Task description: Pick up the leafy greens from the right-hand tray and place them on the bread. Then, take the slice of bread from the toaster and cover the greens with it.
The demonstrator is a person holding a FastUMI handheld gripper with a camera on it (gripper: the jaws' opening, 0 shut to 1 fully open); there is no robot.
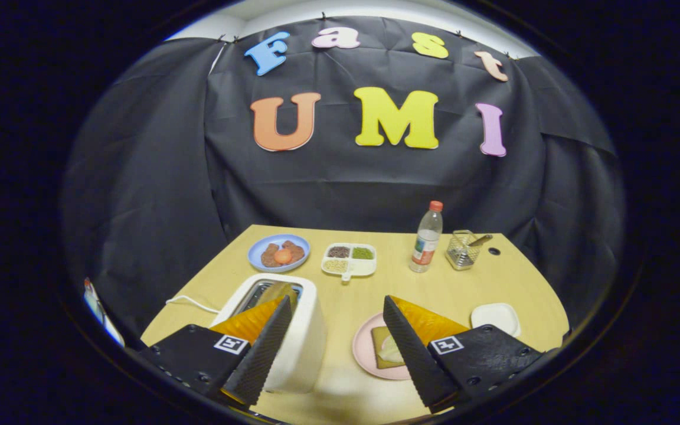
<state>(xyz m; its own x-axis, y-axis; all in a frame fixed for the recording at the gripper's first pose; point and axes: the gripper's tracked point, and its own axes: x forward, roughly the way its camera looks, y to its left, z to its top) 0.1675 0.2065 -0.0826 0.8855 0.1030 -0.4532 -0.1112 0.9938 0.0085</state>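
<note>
My fingers [335, 307] are spread wide with nothing between them, held above the near part of the counter [511, 277]. The white toaster [293, 336] stands just behind my left fingertip at about 10 o'clock, and a slice of bread [278, 290] stands upright in its slot. At about 2 o'clock, partly behind my right finger, lies a pink plate [363, 348] carrying a slice of bread with pale leafy greens [391, 349] on top of it. Just past that finger, at about 3 o'clock, sits a small white tray [496, 317]. Farther off at 12 o'clock is a white dish of 4 compartments [349, 260], with a blue plate [257, 251] of food at 11 o'clock. A clear bottle [427, 239] and a wire basket [463, 251] stand at 1 o'clock.
</note>
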